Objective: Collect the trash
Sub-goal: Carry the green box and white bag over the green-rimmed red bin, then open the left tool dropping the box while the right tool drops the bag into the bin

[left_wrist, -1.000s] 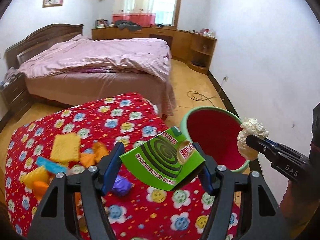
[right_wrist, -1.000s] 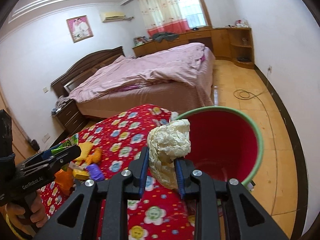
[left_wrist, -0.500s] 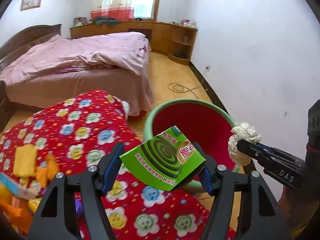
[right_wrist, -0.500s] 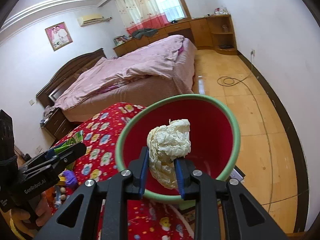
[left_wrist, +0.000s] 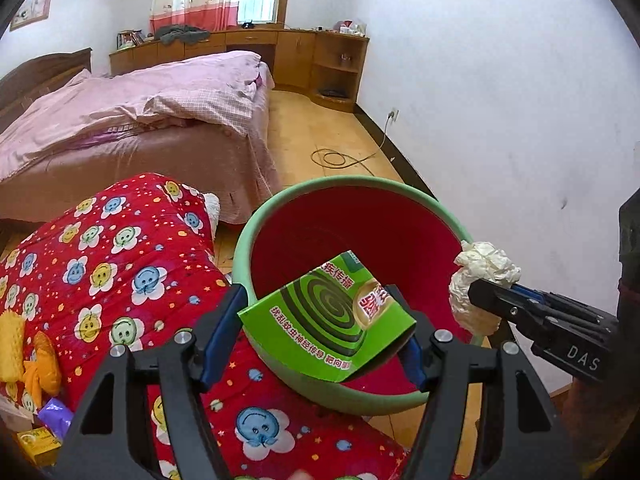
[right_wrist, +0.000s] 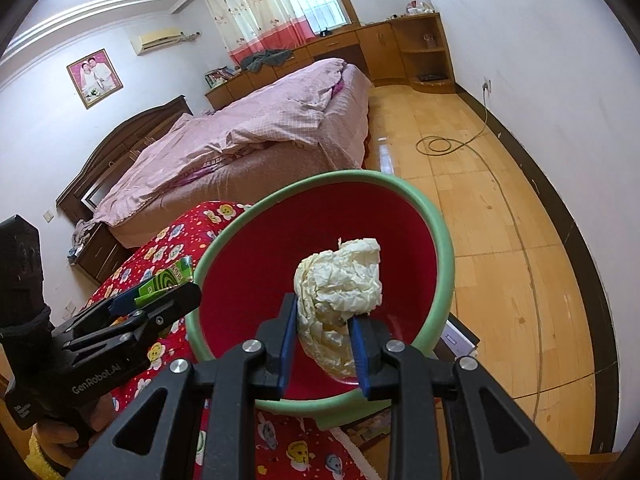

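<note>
My left gripper [left_wrist: 320,336] is shut on a green mosquito-coil box [left_wrist: 326,316] and holds it over the near rim of a red bin with a green rim [left_wrist: 280,200]. My right gripper [right_wrist: 324,344] is shut on a crumpled cream paper ball [right_wrist: 340,284] and holds it above the bin's opening [right_wrist: 446,248]. In the left wrist view the paper ball [left_wrist: 480,276] and right gripper [left_wrist: 492,300] are at the bin's right rim. In the right wrist view the left gripper [right_wrist: 160,300] with the box [right_wrist: 164,280] is at the bin's left rim.
A table with a red flowered cloth [left_wrist: 120,264] lies left of the bin, with yellow, orange and purple wrappers [left_wrist: 28,360] at its left edge. A pink bed [left_wrist: 140,112] stands behind. A cable [right_wrist: 440,146] lies on the wooden floor. A white wall [left_wrist: 500,120] is on the right.
Both grippers have moved right, away from the table's litter, and now hold the box and the paper ball over the bin.
</note>
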Tool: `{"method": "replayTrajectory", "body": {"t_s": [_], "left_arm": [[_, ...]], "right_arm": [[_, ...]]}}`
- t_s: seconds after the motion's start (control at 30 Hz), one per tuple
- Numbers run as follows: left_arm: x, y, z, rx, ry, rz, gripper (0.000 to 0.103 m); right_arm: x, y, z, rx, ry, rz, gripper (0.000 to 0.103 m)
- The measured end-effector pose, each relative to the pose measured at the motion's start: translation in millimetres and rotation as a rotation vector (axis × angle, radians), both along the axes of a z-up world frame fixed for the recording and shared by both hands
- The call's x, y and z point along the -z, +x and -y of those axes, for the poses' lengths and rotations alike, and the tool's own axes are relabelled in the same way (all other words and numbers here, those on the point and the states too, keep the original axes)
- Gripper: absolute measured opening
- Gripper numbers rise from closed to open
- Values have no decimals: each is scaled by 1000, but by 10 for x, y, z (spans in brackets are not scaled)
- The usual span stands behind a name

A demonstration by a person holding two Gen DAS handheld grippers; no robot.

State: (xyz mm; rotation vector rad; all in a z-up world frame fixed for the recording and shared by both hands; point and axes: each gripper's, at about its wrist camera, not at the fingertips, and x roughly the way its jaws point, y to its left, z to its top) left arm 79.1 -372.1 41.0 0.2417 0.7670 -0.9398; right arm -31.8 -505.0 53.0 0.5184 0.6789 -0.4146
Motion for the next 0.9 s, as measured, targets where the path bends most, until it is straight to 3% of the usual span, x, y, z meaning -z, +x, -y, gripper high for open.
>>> {"method": "replayTrajectory", "body": {"t_s": [0.1,0.2,0.57,0.73,0.9], "left_arm": [[26,17,25,10,6,-13,70],[56,23,30,1,4,-19,79],[10,60,-25,-10,-20,-8,79],[-35,59,-131,-34,-27,-20,79],[-132,48,-315,-71,-30,-25,79]], "right_arm": [[26,14,13,4,5,-7,28],[51,33,14,6,8,-12,28],[64,77,3,10,13,-19,30],[34,57,-32,-1,8,-6,50],[-41,18,-100,-5,-5,15,53]]}}
